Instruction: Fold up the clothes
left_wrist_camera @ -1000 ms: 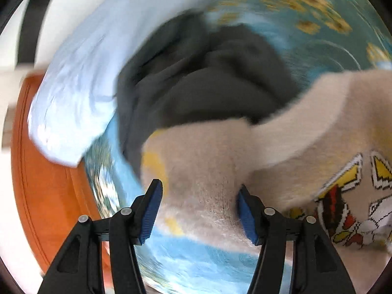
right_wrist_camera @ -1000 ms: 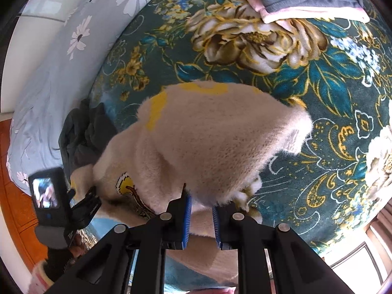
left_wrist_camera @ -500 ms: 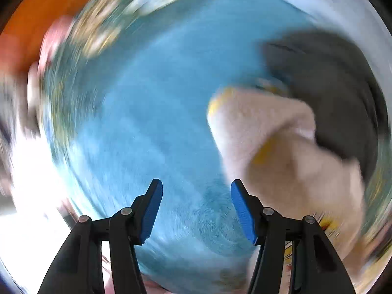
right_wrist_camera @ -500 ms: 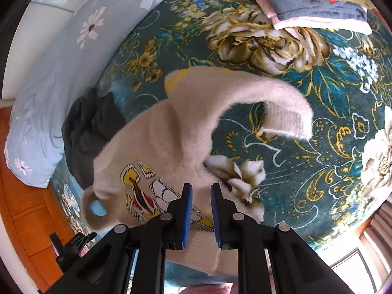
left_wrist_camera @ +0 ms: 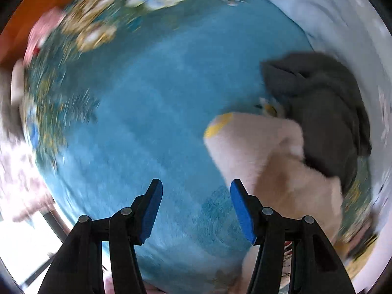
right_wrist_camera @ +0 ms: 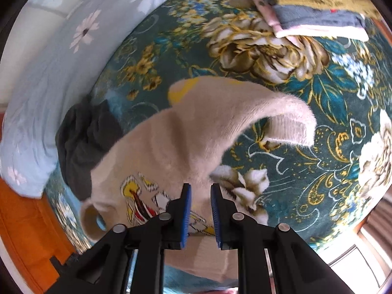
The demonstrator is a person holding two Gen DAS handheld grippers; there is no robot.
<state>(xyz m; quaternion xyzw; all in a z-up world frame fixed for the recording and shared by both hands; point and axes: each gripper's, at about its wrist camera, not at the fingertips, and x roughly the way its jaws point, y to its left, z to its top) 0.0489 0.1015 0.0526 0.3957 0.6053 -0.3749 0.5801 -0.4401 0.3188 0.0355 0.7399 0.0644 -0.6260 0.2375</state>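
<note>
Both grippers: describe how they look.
The left gripper and right gripper match: two black plastic fingers each, angular and hollowed, with silver round rivets at the joints and bright blue ridged pads on the inner faces. No cables, markings or sleeves show.

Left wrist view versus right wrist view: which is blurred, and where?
Left wrist view: heavy motion smear across the floral teal blanket, worst at the rim; left gripper stays crisp. Right wrist view: mostly sharp, fuzzy cream sweater readable, slight blur on the folded clothes stack.
</note>
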